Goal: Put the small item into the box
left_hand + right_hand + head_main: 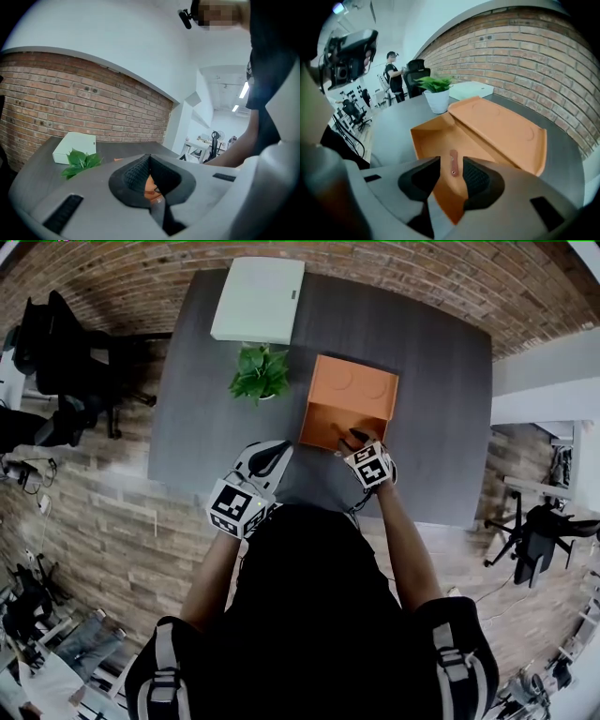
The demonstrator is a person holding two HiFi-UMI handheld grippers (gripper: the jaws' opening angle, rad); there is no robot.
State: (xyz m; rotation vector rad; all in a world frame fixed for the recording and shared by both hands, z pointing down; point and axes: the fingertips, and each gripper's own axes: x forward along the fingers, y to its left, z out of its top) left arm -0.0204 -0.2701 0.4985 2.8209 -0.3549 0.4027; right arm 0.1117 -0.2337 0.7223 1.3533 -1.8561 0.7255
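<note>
right tongs gape wide. the item lies in the box between their tips, pointing straight away. left tongs closed.

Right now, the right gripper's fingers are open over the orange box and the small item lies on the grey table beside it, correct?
One detail is off: the small item lies inside the orange box, on its floor, not on the grey table. The right gripper does have its fingers open over it, as the right gripper view shows.
</note>
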